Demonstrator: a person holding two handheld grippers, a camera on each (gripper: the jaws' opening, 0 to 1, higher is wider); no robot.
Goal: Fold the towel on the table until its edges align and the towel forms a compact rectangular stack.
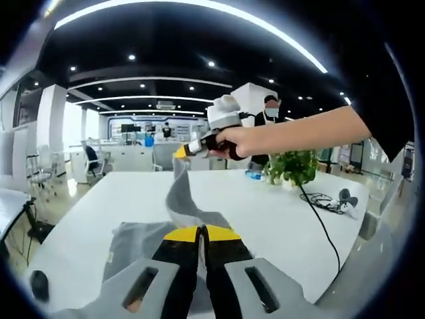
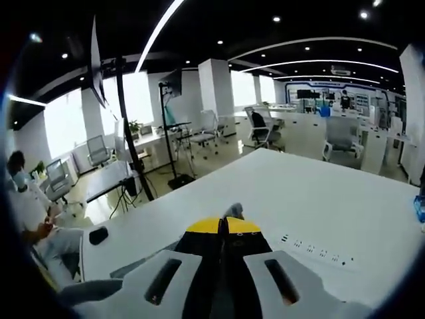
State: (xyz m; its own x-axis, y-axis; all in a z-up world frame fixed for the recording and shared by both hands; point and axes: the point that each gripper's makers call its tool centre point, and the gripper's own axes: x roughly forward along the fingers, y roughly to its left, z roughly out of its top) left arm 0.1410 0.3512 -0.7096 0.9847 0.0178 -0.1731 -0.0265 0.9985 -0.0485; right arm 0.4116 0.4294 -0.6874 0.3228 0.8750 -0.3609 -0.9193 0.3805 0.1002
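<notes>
The left gripper [image 1: 201, 232], seen in the left gripper view, is showing two black jaws tipped with yellow pads, each rising from a pale grey moulded shell with a dark slot cut into it. The right gripper [image 2: 224, 226] is wearing the same livery in the right gripper view: yellow tips, black jaws, grey slotted shells. In the left gripper view the right gripper is appearing with a yellow tip, a black body and a rounded white housing on top. The person's arm [image 1: 312, 129] is emerging bare from a short black sleeve [image 1: 382, 100].
</notes>
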